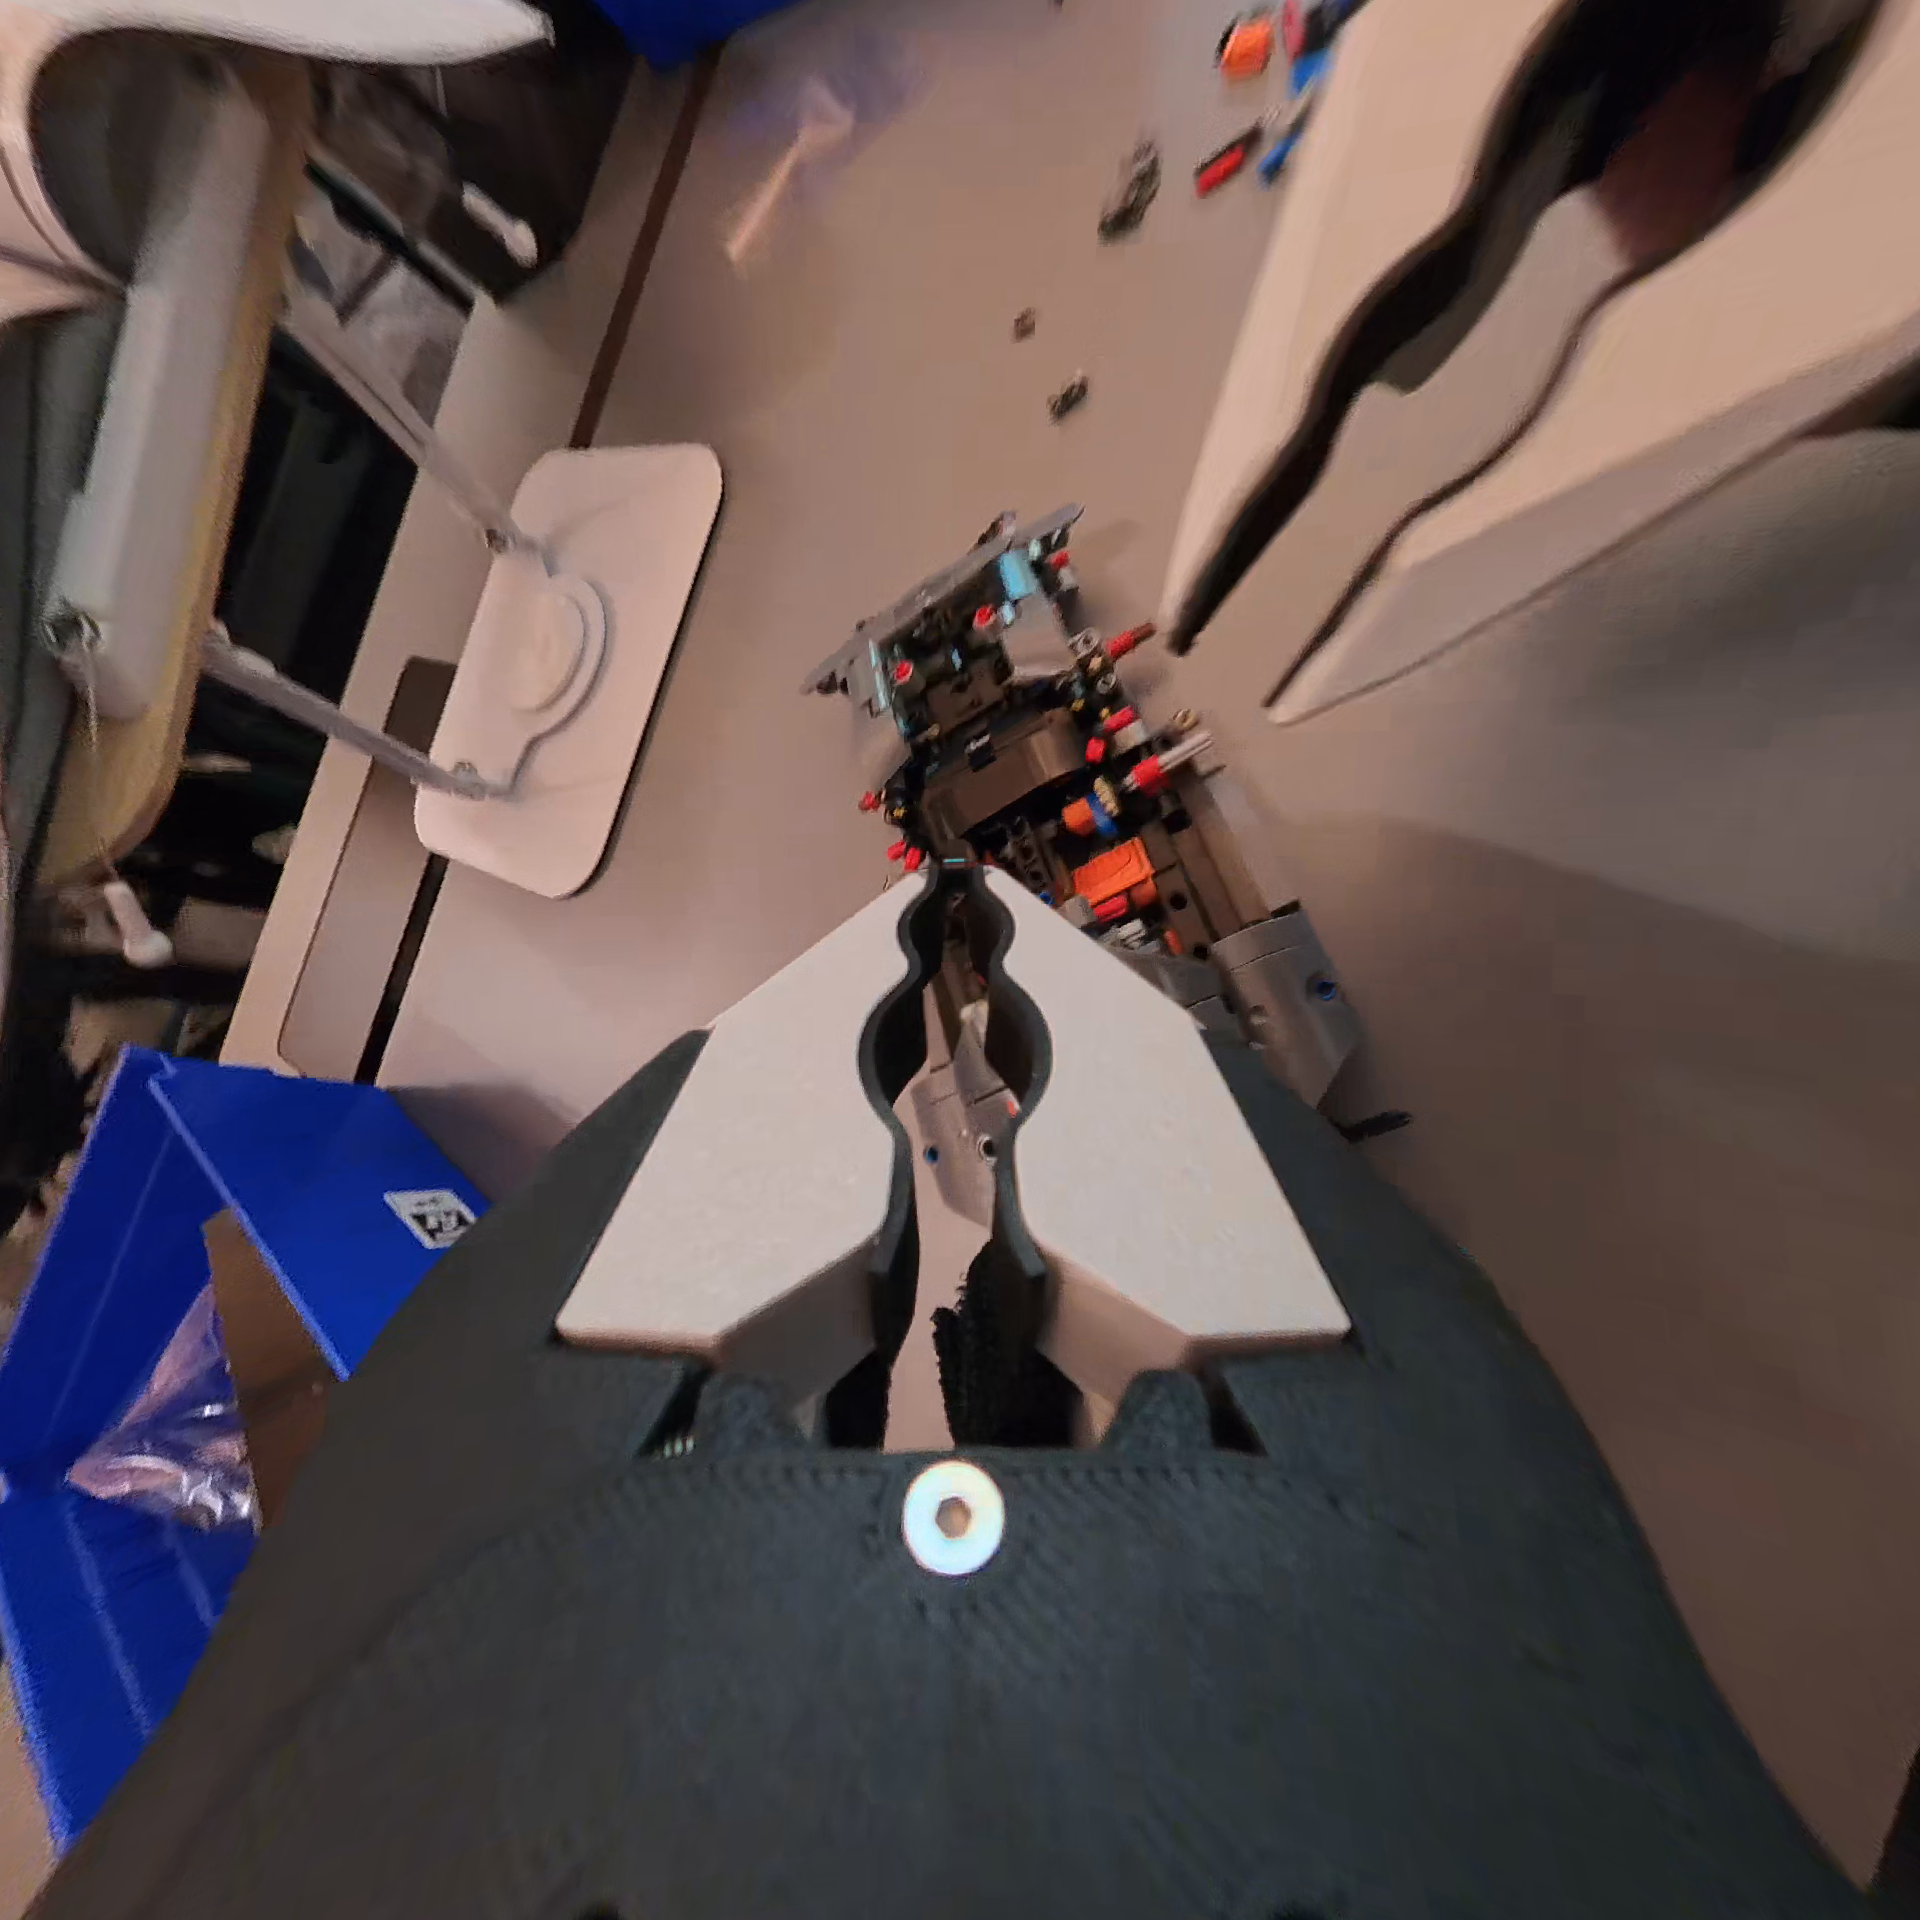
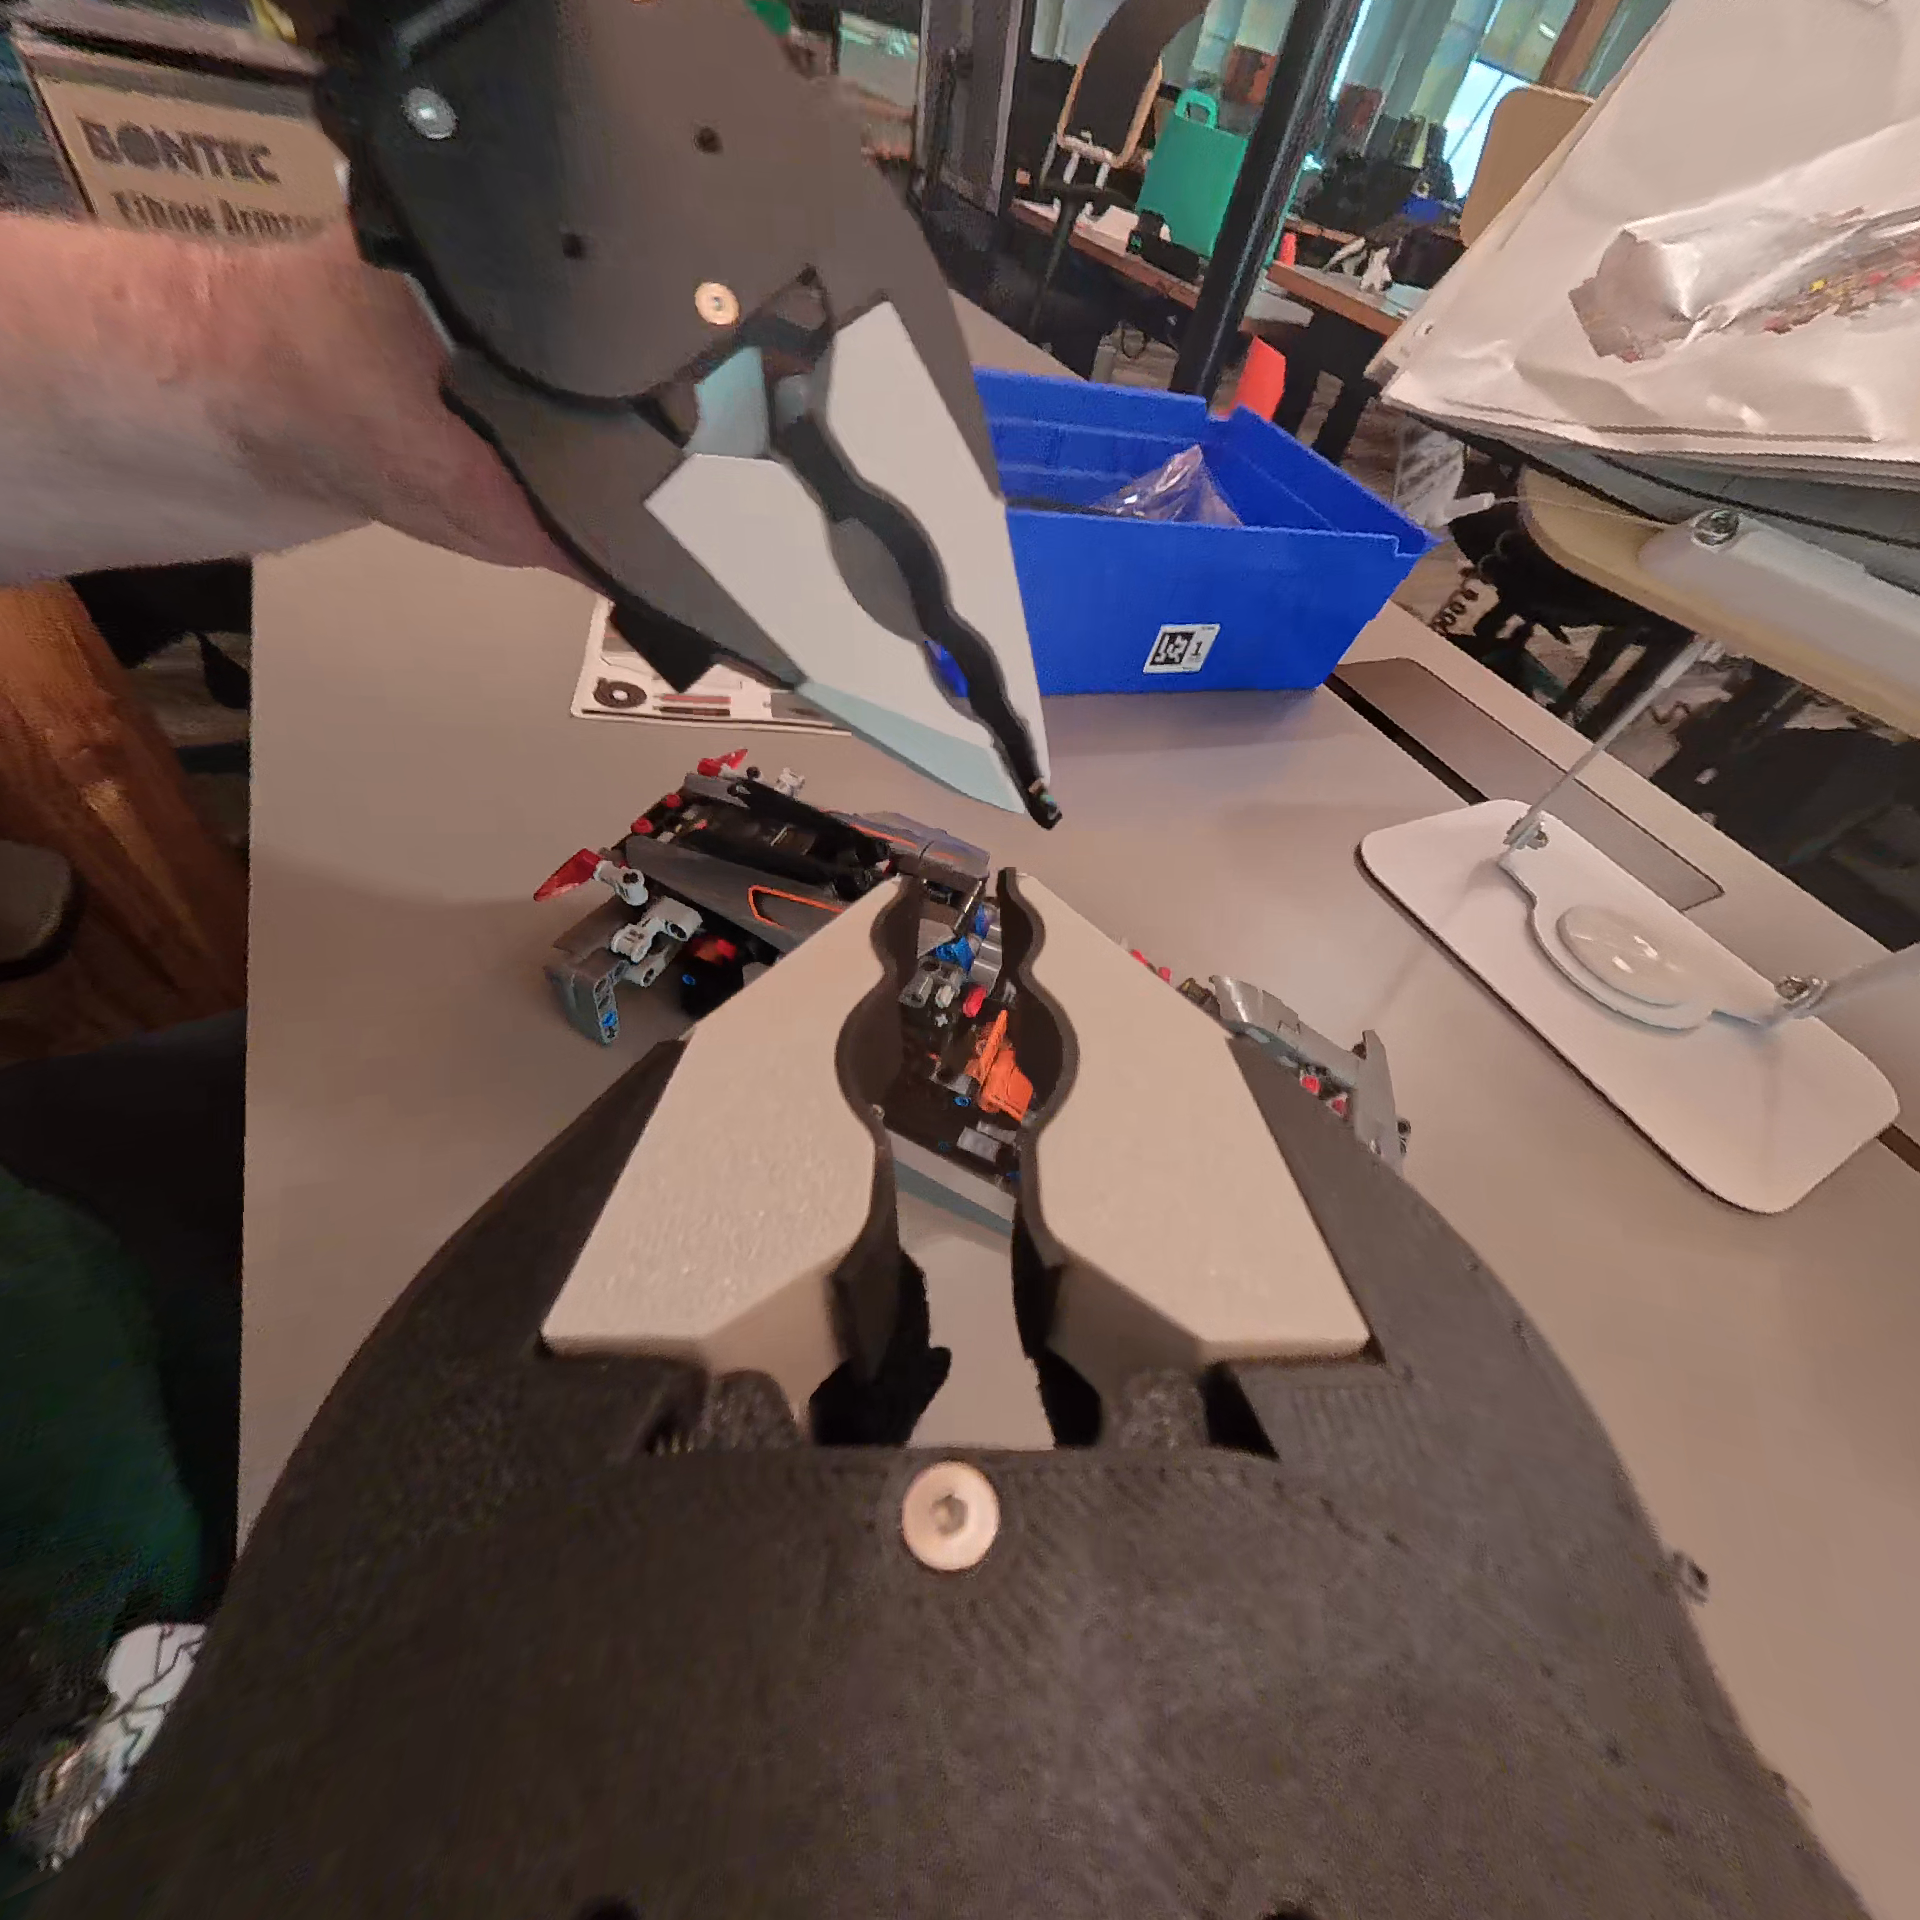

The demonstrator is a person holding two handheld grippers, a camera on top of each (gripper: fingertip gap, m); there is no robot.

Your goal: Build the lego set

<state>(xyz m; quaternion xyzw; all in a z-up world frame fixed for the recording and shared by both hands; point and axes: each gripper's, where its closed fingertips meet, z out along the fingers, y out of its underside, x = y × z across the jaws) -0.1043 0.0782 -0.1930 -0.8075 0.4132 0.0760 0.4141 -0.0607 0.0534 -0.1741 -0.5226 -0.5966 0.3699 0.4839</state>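
Observation:
The half-built Lego car chassis [image 1: 1039, 769], grey and black with red pins and an orange block, lies on the grey table. My left gripper [image 1: 951, 873] is shut on a small black pin with a teal tip [image 1: 958, 861], held just above the chassis's near end. In the right wrist view the left gripper [image 2: 1039, 810] comes down from the upper left with the pin [image 2: 1044, 808] at its tips. My right gripper [image 2: 954, 883] is slightly open and empty over the chassis [image 2: 966, 1049]. It also shows in the left wrist view [image 1: 1226, 675], beside the chassis's right side.
A dark body-panel assembly [image 2: 727, 883] with orange stripes lies left of the chassis. A blue bin [image 2: 1195, 582] with a plastic bag stands behind. A white stand base [image 2: 1621, 997] sits to the right, a booklet [image 2: 1714, 260] above it. Loose pieces [image 1: 1236, 114] lie farther along the table. My hands' fingertips stand some 6 centimeters from each other.

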